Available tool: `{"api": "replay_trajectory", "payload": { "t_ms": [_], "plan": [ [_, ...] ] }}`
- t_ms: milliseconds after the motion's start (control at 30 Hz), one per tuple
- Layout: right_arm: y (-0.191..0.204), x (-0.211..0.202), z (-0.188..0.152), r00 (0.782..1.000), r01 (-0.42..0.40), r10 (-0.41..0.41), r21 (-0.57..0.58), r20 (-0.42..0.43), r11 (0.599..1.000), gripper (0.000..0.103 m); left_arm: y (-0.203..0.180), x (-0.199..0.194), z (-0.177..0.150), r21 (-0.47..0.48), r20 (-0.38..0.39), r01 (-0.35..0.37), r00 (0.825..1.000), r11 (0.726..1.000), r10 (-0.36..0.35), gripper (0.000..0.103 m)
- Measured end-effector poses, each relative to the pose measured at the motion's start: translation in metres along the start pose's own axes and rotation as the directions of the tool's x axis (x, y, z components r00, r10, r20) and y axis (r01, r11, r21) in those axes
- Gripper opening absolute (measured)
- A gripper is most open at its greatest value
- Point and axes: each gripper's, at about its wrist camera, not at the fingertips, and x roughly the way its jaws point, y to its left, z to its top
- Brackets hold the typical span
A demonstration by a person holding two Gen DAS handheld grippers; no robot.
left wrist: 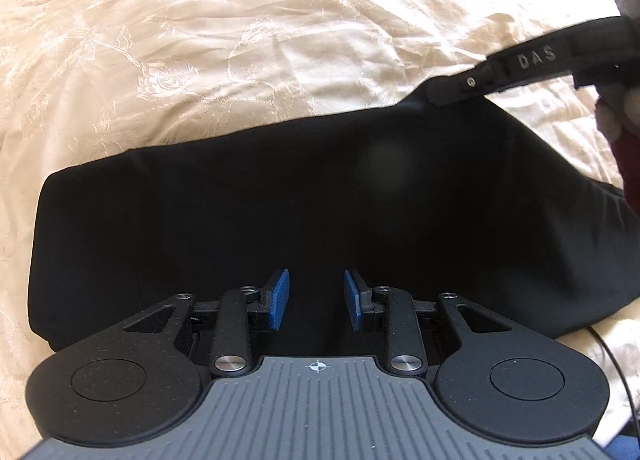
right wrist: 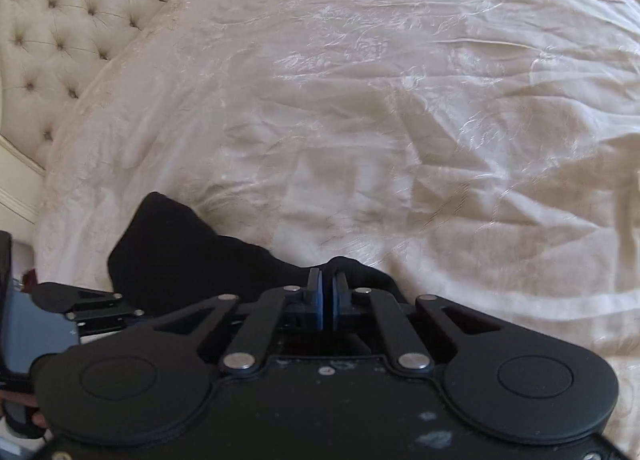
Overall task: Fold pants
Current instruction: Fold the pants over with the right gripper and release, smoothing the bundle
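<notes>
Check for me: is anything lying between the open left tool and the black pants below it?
Nothing visible is. The left tool hangs open right over the black pants, with only dark cloth showing between its blue pads. The right tool is shut on the pants' far edge, off to the side, on the cream bedspread.

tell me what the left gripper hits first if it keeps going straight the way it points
Most likely the black pants: the open left gripper points straight over them, with the cream bedspread beyond. Height above the cloth is unclear.
</notes>
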Motion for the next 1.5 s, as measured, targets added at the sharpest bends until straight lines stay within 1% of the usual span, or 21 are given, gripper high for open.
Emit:
{"api": "replay_trajectory", "payload": {
  "t_ms": [67,167,233,300,333,400,467,500,567,667,767,800,867,900,967,1033,1100,1200,1333,1433,1500],
  "plan": [
    [-0.008,0.015,0.005,0.999,0.032,-0.032,0.026,-0.003,0.999,0.005,-0.002,0.005,-0.002,0.025,-0.004,-0.006,1.0,1.0,0.006,0.03],
    [-0.008,0.038,0.007,0.998,0.06,-0.06,-0.006,-0.034,0.998,0.005,-0.006,0.007,-0.004,0.075,-0.002,-0.016,1.0,0.997,0.017,0.031],
    [-0.007,0.045,0.005,0.997,0.068,-0.068,-0.026,-0.037,0.997,0.006,-0.009,0.006,-0.004,0.08,-0.002,-0.015,1.0,0.997,0.015,0.031],
    [-0.01,0.044,0.006,0.998,0.058,-0.058,-0.007,-0.034,0.998,0.009,-0.009,0.004,-0.004,0.071,-0.004,-0.011,1.0,0.997,0.011,0.031],
    [-0.011,0.039,0.007,0.998,0.06,-0.06,0.008,-0.025,0.998,0.018,-0.008,0.002,-0.003,0.066,-0.002,-0.012,1.0,0.998,0.012,0.031],
    [-0.014,0.015,0.006,0.996,0.073,-0.075,0.046,0.046,0.996,0.028,-0.008,-0.003,-0.004,0.069,0.015,-0.018,1.0,0.997,0.017,0.031],
    [-0.011,-0.015,-0.001,0.987,0.1,-0.105,0.048,0.124,0.994,0.028,-0.01,-0.009,-0.004,0.088,0.042,-0.014,0.999,0.996,0.011,0.031],
    [-0.008,-0.028,-0.006,0.984,0.107,-0.111,0.036,0.143,0.994,0.028,-0.012,-0.011,-0.007,0.104,0.054,-0.009,0.999,0.994,0.003,0.031],
    [-0.003,-0.049,-0.02,0.983,0.106,-0.105,0.005,0.152,0.994,0.028,-0.015,-0.011,-0.01,0.139,0.048,0.004,0.999,0.99,-0.01,0.032],
    [0.008,-0.067,-0.055,0.991,0.094,-0.091,-0.021,0.101,0.995,0.027,-0.017,-0.005,-0.019,0.201,0.001,0.0,1.0,0.98,0.0,0.032],
    [0.019,-0.06,-0.099,0.997,0.079,-0.079,-0.022,-0.012,0.997,0.025,-0.013,-0.001,-0.03,0.246,-0.026,-0.008,1.0,0.969,0.015,0.034],
    [0.023,-0.053,-0.113,0.995,0.078,-0.08,-0.02,-0.062,0.997,0.025,-0.012,-0.001,-0.032,0.259,-0.026,-0.008,1.0,0.966,0.016,0.035],
    [0.03,-0.037,-0.141,0.979,0.087,-0.09,-0.023,-0.185,0.996,0.021,-0.011,-0.003,-0.032,0.271,-0.037,-0.007,0.999,0.963,0.018,0.035],
    [0.034,-0.034,-0.155,0.972,0.1,-0.106,-0.039,-0.212,0.994,0.02,-0.011,-0.005,-0.03,0.274,-0.037,-0.012,0.999,0.962,0.023,0.035],
    [0.041,-0.041,-0.165,0.975,0.113,-0.117,-0.031,-0.187,0.993,0.02,-0.018,-0.011,-0.026,0.276,0.0,-0.024,1.0,0.961,0.025,0.035],
    [0.042,-0.054,-0.162,0.985,0.118,-0.114,0.026,-0.128,0.993,0.02,-0.028,-0.018,-0.02,0.285,0.045,-0.003,0.999,0.958,-0.01,0.035],
    [0.038,-0.065,-0.155,0.988,0.151,-0.148,0.071,-0.05,0.986,0.02,-0.043,-0.02,-0.011,0.297,0.072,0.028,0.996,0.954,-0.052,0.035],
    [0.025,-0.08,-0.147,0.971,0.234,-0.238,0.146,0.016,0.961,0.02,-0.072,-0.016,0.005,0.339,0.094,0.073,0.989,0.938,-0.111,0.035],
    [0.003,-0.104,-0.153,0.942,0.304,-0.331,0.279,0.055,0.911,0.02,-0.114,-0.005,0.021,0.416,0.14,0.084,0.978,0.906,-0.155,0.035],
    [-0.012,-0.124,-0.168,0.921,0.338,-0.384,0.364,0.06,0.868,0.02,-0.131,0.018,0.034,0.444,0.158,0.046,0.979,0.895,-0.129,0.035],
    [-0.02,-0.139,-0.182,0.906,0.362,-0.42,0.411,0.057,0.837,0.021,-0.134,0.042,0.045,0.44,0.15,0.0,0.986,0.898,-0.073,0.035]
  ]
}}
